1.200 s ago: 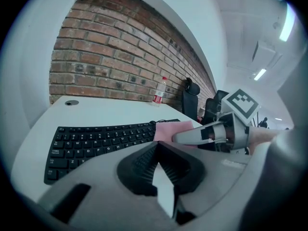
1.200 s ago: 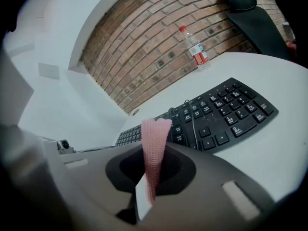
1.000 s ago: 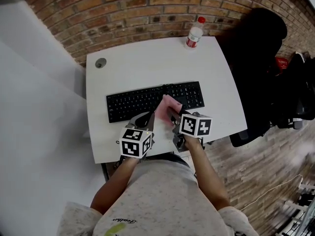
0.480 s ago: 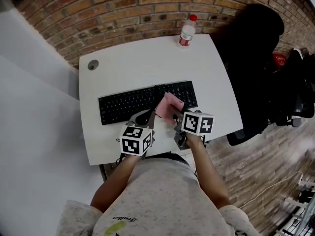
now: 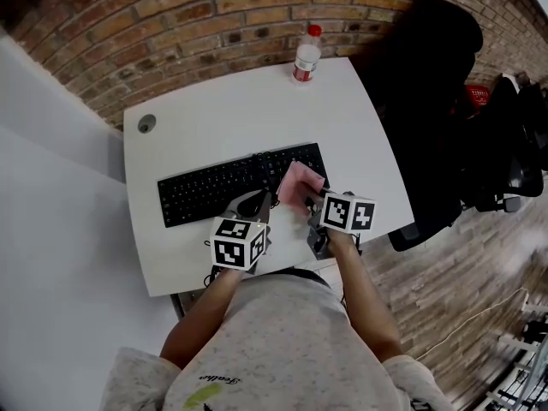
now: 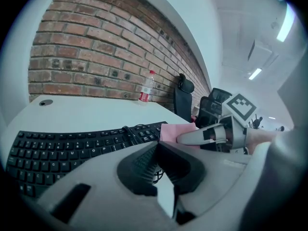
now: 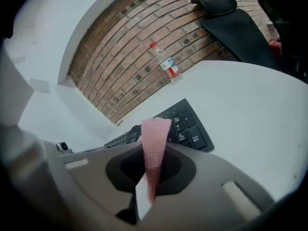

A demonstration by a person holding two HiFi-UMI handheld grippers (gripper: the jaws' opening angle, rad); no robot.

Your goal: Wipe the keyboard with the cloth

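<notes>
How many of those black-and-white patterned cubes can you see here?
2. One cube rides on the left gripper, beside the keyboard. The other cube rides on the right gripper, whose fingers pinch the pink cloth. None seem hidden.

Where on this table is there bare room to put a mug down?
Widest bare table patch: behind the keyboard, between the round hole and the bottle. A smaller one lies right of the keyboard, toward the table edge. The near edge is crowded: left gripper, right gripper, cloth.
</notes>
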